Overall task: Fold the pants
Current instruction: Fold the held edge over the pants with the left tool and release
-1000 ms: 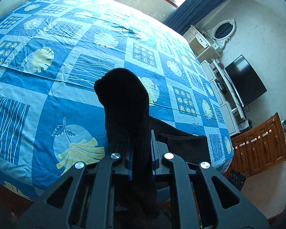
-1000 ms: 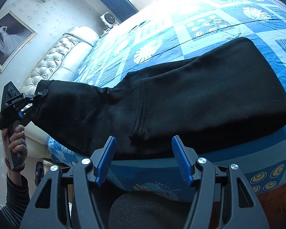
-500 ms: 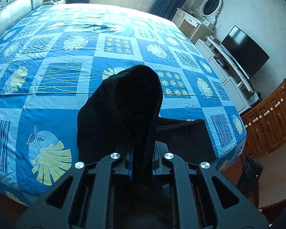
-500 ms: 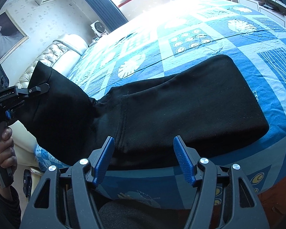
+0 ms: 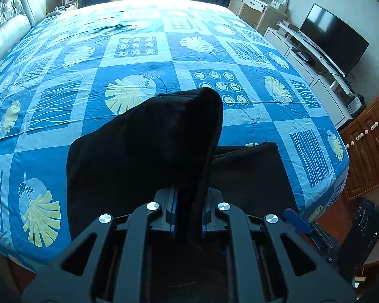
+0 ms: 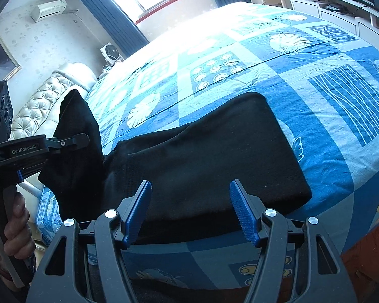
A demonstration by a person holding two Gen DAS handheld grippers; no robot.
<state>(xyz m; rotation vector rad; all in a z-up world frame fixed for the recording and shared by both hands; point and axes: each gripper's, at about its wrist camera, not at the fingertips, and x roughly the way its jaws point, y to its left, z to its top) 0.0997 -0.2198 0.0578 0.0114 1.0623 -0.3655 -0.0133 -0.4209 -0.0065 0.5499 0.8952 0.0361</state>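
Nearest to me, the front edge of the bed (image 6: pixel 323 229) runs directly below both tools, its blue patchwork bedspread printed with pale leaves and circles (image 5: pixel 144 50) dropping over the side. At the right corner the spread falls away toward a brown wooden cabinet with white knobs (image 5: pixel 371 151) and a dark speaker-like box on the floor (image 5: pixel 363 229).

My right gripper (image 6: pixel 190 214) hangs above this front edge with its blue ribbed pads (image 6: pixel 242 212) well apart. Nothing sits between them; they touch no cloth.

My left gripper (image 5: pixel 187 217) is clamped tight on a raised fold of the black fleece pants (image 6: pixel 214 156). In the left wrist view the pinched cloth stands up from between the jaws as a dark hump. In the right wrist view my left hand (image 6: pixel 15 224) grips the tool handle at the left frame edge, and the lifted part of the pants rises beside it, clear of the mattress.

The rest of the pants lies flat along the front of the bed, stretching to the right, its far end squared off just short of the right corner.

Beyond the pants the bedspread is open across most of its width, wrinkled in places. A cream tufted headboard (image 5: pixel 10 22) bounds the left side. A flat black television (image 5: pixel 333 38) on a white stand lies to the right, and dark blue curtains (image 6: pixel 106 10) with a bright window close off the far wall.
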